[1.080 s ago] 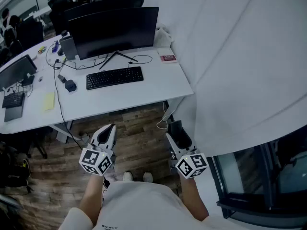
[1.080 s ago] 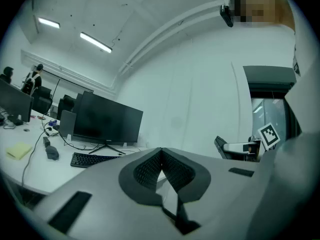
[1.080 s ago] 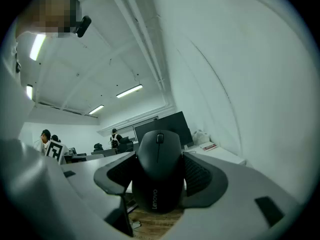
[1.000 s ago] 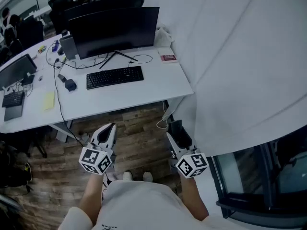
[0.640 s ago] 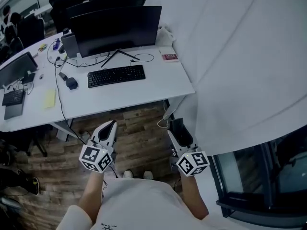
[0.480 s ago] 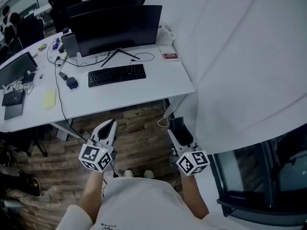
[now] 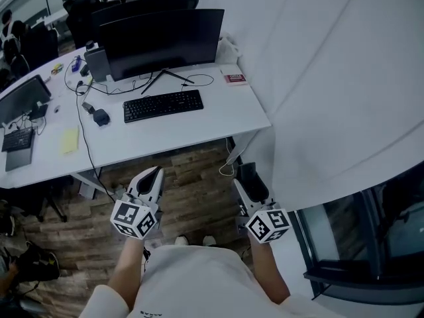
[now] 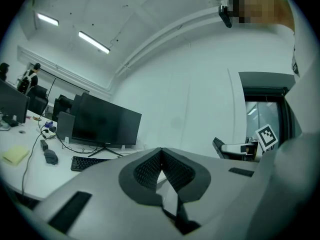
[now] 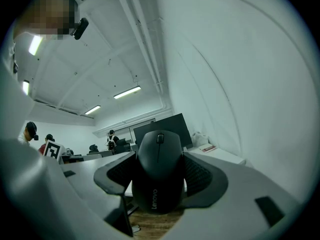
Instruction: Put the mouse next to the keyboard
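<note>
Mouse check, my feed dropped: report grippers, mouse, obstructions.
Right gripper shut on mouse, short of desk. Left gripper shut, empty. Keyboard ahead on desk, nothing in the way.

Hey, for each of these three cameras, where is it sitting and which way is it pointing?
Head view: on the person's head, facing steeply down at the desk, keyboard and monitor; shows both arms, left gripper, right gripper.
Left gripper view: rides that gripper, looking toward the desk; shut, empty jaws.
Right gripper view: rides that gripper, same heading; jaws clamp the mouse.
Shared: all three see the monitor.
</note>
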Demonstrator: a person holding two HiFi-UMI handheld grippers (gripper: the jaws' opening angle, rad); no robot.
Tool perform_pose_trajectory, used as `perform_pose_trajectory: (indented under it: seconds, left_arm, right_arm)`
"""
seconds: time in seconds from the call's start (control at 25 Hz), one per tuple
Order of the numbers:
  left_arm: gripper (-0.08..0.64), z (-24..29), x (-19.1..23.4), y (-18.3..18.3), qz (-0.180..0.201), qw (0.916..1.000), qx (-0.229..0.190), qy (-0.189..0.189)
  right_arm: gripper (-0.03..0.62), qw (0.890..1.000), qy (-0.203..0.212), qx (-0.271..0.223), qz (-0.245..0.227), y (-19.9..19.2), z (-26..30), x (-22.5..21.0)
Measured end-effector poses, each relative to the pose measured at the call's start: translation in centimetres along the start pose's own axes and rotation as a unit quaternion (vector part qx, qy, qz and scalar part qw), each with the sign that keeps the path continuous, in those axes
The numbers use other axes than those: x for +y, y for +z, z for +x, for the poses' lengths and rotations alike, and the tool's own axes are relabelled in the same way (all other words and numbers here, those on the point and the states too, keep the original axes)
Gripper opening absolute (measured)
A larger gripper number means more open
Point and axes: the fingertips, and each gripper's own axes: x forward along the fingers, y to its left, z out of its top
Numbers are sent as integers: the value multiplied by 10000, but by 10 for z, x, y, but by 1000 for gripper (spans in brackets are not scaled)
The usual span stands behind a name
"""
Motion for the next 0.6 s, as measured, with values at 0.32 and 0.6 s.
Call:
perform_pose_trajectory:
  seconds: [0.32,0.6]
  left_arm:
    - [6,-17,12,-4,39,9999,37,-95]
    - [6,-27,23,-9,2,10000,47,-76]
  right_arm:
    - [301,10000,-93,-17,19,-9,-2,20]
    - [301,9999,-116,19,45,-13,1,29]
